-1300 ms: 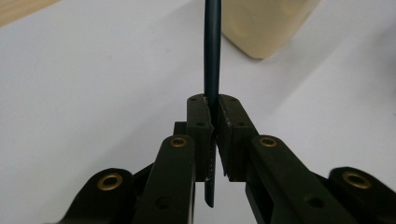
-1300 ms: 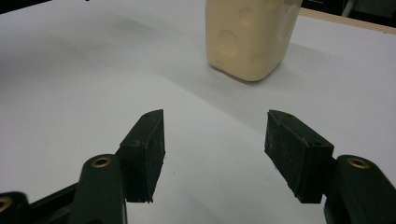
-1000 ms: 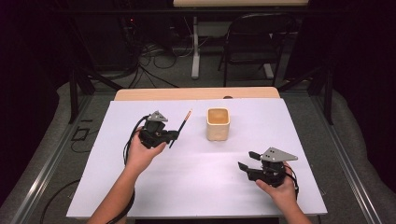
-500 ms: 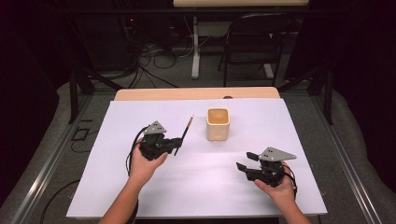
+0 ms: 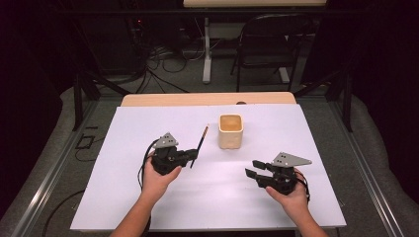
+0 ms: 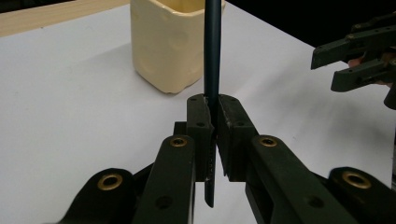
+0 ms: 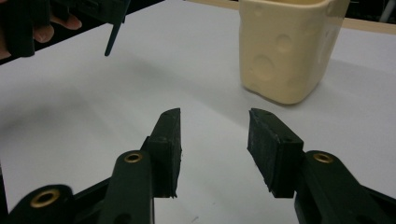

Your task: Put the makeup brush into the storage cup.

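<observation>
A dark pencil stands nearly upright in my left gripper, whose jaws are shut on its lower part; in the left gripper view the pencil rises between the pads and its end pokes out below them. A cream square cup stands just right of and beyond the pencil, empty as far as I see. My right gripper hovers low at the near right, pointing left. Its jaws have just been closing and stand apart with nothing between them. The cup is ahead of them.
A white sheet covers the table, with a wooden strip along the far edge. A black chair and cables lie on the floor beyond. The other gripper shows at the right of the left gripper view.
My left hand has come down and nearer with the pencil, which now stands closer to the cup's left side. The right gripper's jaws have narrowed; that hand has stayed put.
</observation>
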Tool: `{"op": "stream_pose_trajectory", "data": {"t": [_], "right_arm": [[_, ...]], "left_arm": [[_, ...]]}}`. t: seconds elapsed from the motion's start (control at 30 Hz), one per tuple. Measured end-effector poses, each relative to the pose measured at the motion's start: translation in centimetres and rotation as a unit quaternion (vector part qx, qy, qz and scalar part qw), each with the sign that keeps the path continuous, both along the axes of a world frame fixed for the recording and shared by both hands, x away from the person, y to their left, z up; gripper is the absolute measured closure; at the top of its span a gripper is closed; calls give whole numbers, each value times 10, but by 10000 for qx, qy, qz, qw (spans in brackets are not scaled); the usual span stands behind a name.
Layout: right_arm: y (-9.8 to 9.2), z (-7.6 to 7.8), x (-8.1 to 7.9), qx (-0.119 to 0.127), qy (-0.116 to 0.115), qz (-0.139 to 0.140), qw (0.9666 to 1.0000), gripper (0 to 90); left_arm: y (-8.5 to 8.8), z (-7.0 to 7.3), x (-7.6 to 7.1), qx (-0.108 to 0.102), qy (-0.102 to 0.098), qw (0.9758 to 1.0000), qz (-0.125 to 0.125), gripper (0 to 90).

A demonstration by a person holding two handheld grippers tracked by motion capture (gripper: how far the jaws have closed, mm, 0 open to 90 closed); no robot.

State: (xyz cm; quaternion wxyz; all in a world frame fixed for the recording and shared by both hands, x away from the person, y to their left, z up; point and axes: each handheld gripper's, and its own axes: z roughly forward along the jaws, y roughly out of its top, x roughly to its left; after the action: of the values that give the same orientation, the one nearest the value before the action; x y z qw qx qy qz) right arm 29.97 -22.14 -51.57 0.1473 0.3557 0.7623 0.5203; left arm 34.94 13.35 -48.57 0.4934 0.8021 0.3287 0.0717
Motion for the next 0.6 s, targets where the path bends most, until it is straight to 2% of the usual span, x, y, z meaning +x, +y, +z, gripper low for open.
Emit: {"op": "stream_pose_trajectory", "data": {"t": [0.27, 0.43, 0.47, 0.6], "right_arm": [[10, 11, 6, 287, -51, 15, 9996, 600], [20, 19, 14, 544, 31, 238, 9982, 632], [22, 20, 16, 554, 24, 274, 9981, 639], [30, 23, 19, 618, 21, 312, 9976, 641]], "left_arm": [[-5, -2, -4, -205, -3, 9998, -88, 838], [-9, -3, -7, -222, -43, 9996, -147, 838], [-11, -4, -8, -276, -32, 9995, -161, 838], [-14, -5, -9, -281, -32, 9994, -200, 838]]}}
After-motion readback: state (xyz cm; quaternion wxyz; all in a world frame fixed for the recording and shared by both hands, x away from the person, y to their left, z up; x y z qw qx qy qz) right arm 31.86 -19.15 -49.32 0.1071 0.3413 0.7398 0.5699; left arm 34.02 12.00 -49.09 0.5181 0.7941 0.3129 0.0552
